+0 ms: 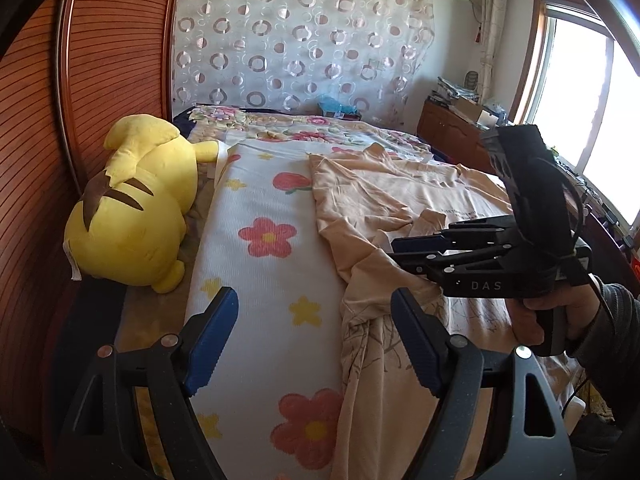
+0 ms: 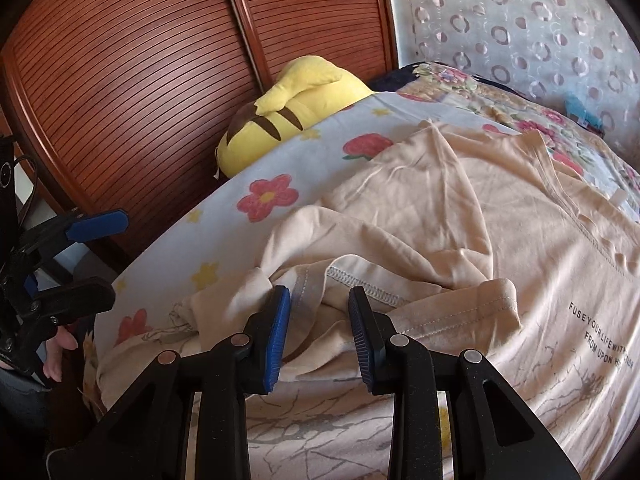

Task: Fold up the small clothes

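Observation:
A beige T-shirt (image 1: 380,200) (image 2: 480,220) with printed lettering lies crumpled on the bed, one sleeve and the hem bunched near the front edge. My left gripper (image 1: 314,328) (image 2: 102,256) stands wide open over the shirt's left edge and the floral blanket, with nothing between its pads. My right gripper (image 2: 320,320) (image 1: 396,251), held in a hand (image 1: 560,316), hovers just above the bunched hem. Its jaws stand a little apart. Folds of cloth show in the gap, and the pads do not press on them.
A white blanket with red flowers (image 1: 260,240) (image 2: 240,208) covers the bed. A yellow plush toy (image 1: 132,208) (image 2: 288,108) lies against the slatted wooden wardrobe (image 1: 40,120) (image 2: 120,80) on the left. A ring-patterned curtain (image 1: 300,40) hangs behind; a wooden cabinet (image 1: 448,128) and a window (image 1: 580,100) are on the right.

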Tool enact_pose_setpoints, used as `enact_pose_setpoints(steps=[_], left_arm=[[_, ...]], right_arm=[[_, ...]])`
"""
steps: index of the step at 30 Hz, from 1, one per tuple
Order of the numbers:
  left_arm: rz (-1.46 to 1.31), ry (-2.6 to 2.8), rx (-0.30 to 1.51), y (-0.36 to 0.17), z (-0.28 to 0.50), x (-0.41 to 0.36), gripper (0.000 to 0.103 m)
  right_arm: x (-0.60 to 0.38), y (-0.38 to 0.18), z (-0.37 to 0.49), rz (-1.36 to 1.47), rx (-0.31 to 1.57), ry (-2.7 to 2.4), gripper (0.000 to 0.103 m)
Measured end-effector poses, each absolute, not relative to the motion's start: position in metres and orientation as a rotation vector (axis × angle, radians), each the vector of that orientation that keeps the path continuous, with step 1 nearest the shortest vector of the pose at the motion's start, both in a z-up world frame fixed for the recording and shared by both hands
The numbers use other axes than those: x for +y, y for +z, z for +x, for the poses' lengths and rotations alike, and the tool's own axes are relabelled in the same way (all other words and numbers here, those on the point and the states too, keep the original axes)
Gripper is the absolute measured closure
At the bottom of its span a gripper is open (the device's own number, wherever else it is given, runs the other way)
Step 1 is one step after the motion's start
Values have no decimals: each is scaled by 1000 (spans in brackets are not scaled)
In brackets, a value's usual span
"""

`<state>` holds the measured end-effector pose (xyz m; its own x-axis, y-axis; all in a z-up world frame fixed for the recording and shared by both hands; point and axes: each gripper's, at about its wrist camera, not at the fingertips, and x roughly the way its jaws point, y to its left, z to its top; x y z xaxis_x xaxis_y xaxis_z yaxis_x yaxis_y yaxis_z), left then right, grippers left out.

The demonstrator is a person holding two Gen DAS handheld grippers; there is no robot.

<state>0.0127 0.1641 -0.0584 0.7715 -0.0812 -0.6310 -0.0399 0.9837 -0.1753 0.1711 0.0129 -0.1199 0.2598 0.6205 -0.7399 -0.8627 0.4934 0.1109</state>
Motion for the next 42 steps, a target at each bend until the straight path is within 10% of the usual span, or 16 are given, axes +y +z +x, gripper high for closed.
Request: enact_pose_setpoints(steps=[6,21,30,42], left_arm=[[-196,-23,702,-65,15,164,24],[-176,-32,731,-73,25,151,24],[-94,-13,791,-81,46,139,24],[-71,0,857,-96,67,139,24]], right_arm=[[11,-119,159,-366,785,1115,102],[-63,-106,125,-297,755,1113,102],[-71,-91,162,-315,698,910,76],[-29,-106,209,-322,767,878,83]])
